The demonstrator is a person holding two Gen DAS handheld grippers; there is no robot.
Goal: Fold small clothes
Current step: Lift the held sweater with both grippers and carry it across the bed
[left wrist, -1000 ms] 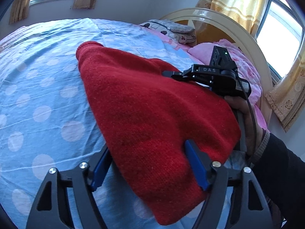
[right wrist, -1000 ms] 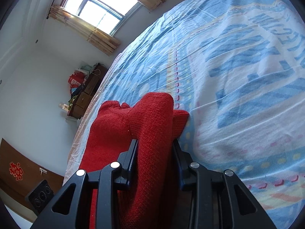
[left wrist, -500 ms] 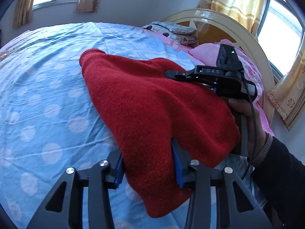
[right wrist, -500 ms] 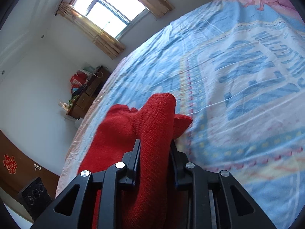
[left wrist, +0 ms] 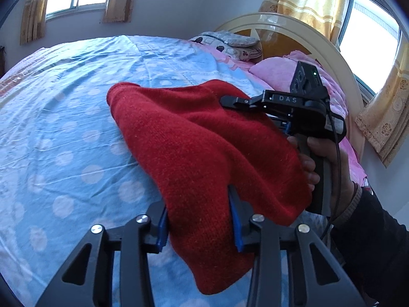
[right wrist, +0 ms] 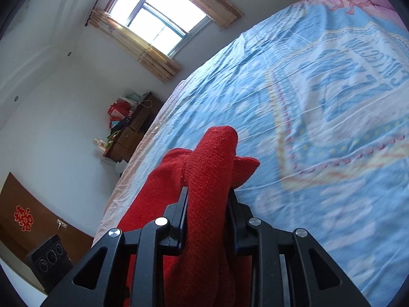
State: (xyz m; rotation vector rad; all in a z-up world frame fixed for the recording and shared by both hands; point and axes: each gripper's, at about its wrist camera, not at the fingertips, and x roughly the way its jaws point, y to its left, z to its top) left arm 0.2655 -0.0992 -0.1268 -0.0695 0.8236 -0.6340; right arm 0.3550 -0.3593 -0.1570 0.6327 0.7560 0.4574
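A red knit garment [left wrist: 194,138] hangs lifted over the blue dotted bed sheet [left wrist: 64,128], stretched between both grippers. My left gripper [left wrist: 199,217] has its blue pads pressed on the near hem, and its jaws are still closing. At the right of the left wrist view, my right gripper [left wrist: 230,102] bites the garment's far edge, held by a person's hand [left wrist: 324,158]. In the right wrist view, a thick fold of the red garment [right wrist: 212,153] stands up between the fingers of my right gripper [right wrist: 207,199], which is shut on it.
A cream headboard [left wrist: 294,25], a patterned pillow [left wrist: 230,43] and pink bedding [left wrist: 278,71] lie at the bed's far end. A cluttered wooden dresser [right wrist: 130,130] stands against the wall beyond the bed's edge. Curtained windows [right wrist: 158,23] line the walls.
My left gripper's jaws closed onto the garment's near hem. Both grippers rose, lifting the red garment off the sheet, and its far corner pulled in closer.
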